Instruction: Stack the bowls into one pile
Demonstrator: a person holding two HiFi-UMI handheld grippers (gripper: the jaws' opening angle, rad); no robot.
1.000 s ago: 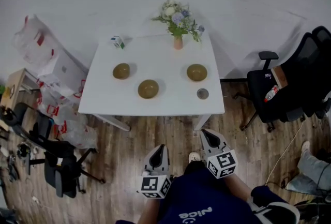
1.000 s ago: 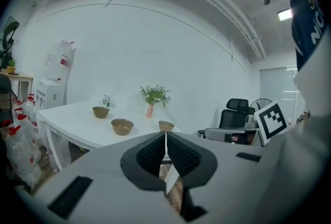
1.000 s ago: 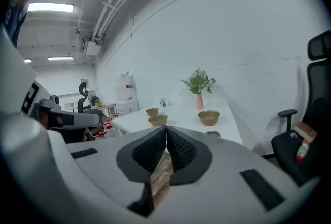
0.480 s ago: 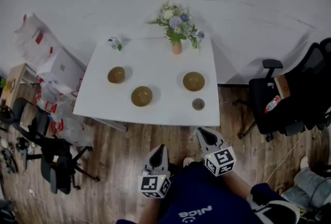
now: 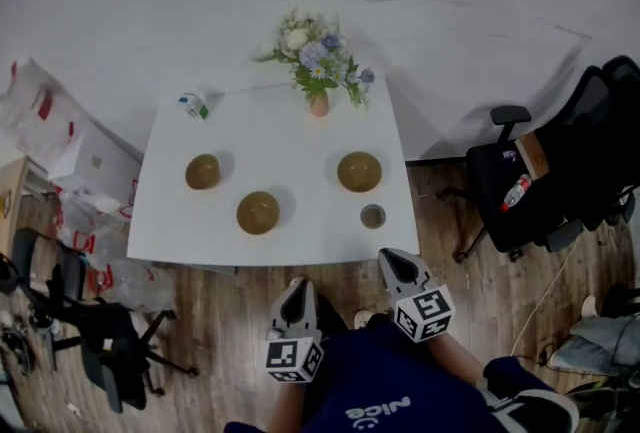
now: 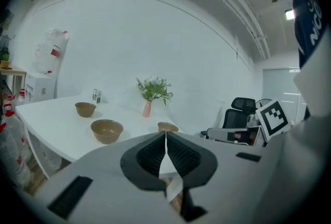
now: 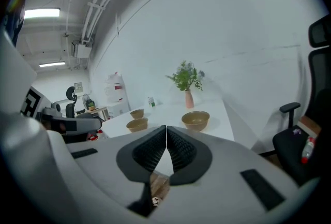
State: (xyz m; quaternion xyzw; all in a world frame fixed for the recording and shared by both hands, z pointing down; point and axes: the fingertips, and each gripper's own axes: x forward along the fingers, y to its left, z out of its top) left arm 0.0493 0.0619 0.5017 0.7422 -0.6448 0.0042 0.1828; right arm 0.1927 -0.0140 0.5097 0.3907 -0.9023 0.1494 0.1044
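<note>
The left gripper (image 5: pixel 298 287) and the right gripper (image 5: pixel 396 261) each had its jaws pressed together with nothing between them, and both hung over the wooden floor short of the white table (image 5: pixel 290 146). Three bowls stood separately on the table: the left bowl (image 5: pixel 202 171), the middle bowl (image 5: pixel 258 212) nearest the front edge, and the right bowl (image 5: pixel 359 171) near a small cup (image 5: pixel 373 216).

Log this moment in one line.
left gripper: shut, empty | right gripper: shut, empty | left bowl, middle bowl, right bowl: unstacked, apart on table
</note>
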